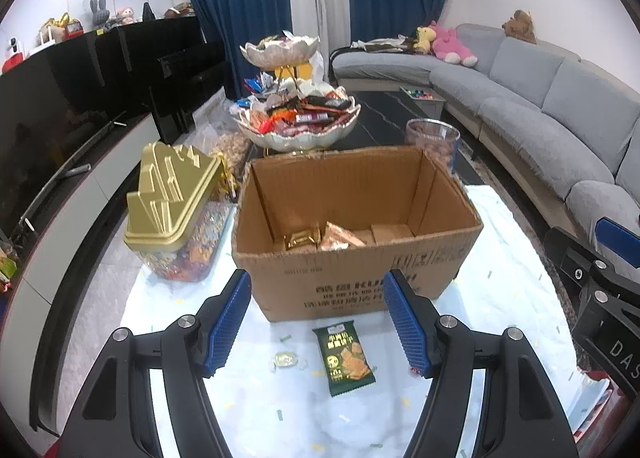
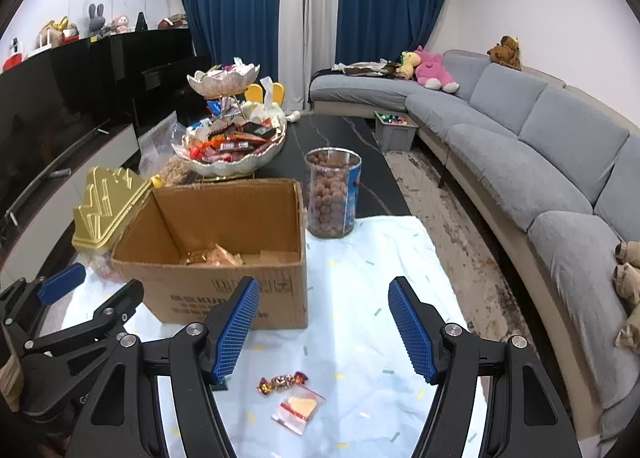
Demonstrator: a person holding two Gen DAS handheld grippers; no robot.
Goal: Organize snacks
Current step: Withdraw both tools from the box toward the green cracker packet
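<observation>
An open cardboard box [image 1: 344,258] [image 2: 224,282] stands on the pale cloth, with a few gold and orange snack packs [image 1: 320,240] on its bottom. In front of it lie a green cracker packet [image 1: 344,358] and a small wrapped candy [image 1: 286,361], both below my left gripper [image 1: 318,322], which is open and holds nothing. Under my right gripper [image 2: 324,326], also open and empty, lie a foil-wrapped candy [image 2: 282,382] and a small clear zip bag [image 2: 298,410]. The left gripper's fingers [image 2: 60,286] show at the left edge of the right wrist view.
A gold-lidded candy jar [image 1: 172,194] stands left of the box. A clear jar of brown balls [image 2: 332,194] stands behind its right side. A two-tier snack dish [image 1: 300,114] sits further back on the dark table. A grey sofa [image 2: 520,162] curves along the right.
</observation>
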